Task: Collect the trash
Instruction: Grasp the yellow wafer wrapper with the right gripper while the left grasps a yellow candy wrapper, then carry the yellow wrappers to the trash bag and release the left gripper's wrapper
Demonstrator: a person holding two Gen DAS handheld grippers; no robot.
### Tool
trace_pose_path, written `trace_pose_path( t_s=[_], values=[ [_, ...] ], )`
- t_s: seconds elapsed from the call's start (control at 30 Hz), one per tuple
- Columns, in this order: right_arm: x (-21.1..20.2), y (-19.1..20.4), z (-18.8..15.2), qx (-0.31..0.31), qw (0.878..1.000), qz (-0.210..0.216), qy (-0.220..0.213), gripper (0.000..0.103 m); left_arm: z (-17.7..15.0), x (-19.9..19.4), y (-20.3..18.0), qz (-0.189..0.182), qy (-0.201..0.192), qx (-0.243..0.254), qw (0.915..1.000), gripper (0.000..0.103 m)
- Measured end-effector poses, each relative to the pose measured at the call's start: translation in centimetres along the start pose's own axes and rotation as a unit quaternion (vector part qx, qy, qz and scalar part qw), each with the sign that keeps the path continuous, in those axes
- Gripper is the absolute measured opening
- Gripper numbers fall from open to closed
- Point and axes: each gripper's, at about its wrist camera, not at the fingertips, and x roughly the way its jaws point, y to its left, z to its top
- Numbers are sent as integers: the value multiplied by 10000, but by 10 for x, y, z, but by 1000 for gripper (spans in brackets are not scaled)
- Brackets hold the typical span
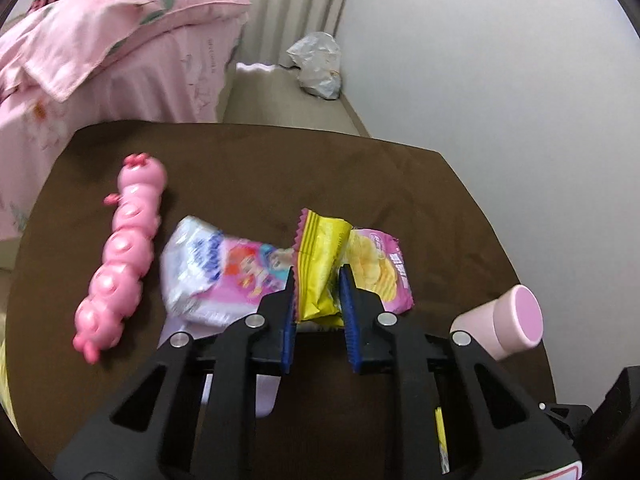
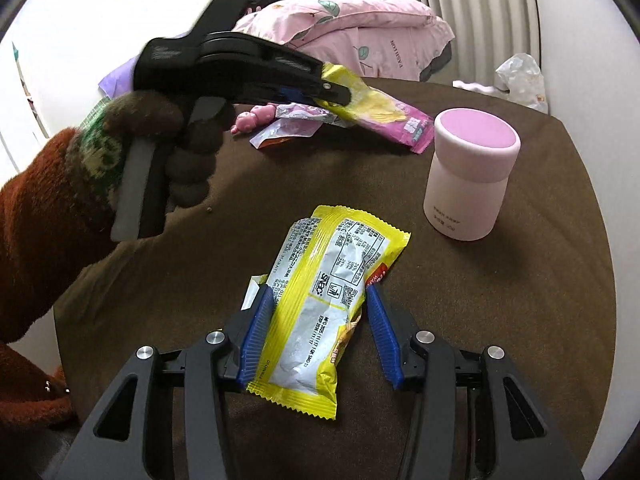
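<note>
My left gripper (image 1: 317,276) is shut on a small yellow wrapper (image 1: 320,264) and holds it above the brown table (image 1: 248,160); it also shows in the right wrist view (image 2: 340,94) with the wrapper (image 2: 344,80). Below it lie a pink chip packet (image 1: 380,268) and a white-and-pink cartoon packet (image 1: 216,272). My right gripper (image 2: 318,292) is open, its blue fingers on either side of a yellow-and-white snack packet (image 2: 324,308) lying flat on the table (image 2: 500,320).
A pink caterpillar toy (image 1: 120,256) lies at the table's left. A pink cup (image 2: 468,176) stands at the right; it also shows in the left wrist view (image 1: 508,320). A bed with a pink quilt (image 1: 100,40) is behind. A plastic bag (image 1: 318,64) sits on the floor by the wall.
</note>
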Motion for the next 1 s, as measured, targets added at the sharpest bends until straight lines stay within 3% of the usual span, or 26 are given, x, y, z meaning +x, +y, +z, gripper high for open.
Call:
trace_pose_path(
  t_s=[0.4,0.73,1.0],
  values=[
    [4,9,2,-87,9998,-170,39,51,-71,-115,42,-594,-535,-997,9918,13],
    [3,14,11,156,9983,-560,43,52,-148,-154,78,-90,-412,-1400,9892,13],
    [1,12,19,446,9976,-497,206,52,-174,-177,100,60,-615,-1686,9837,13]
  ],
)
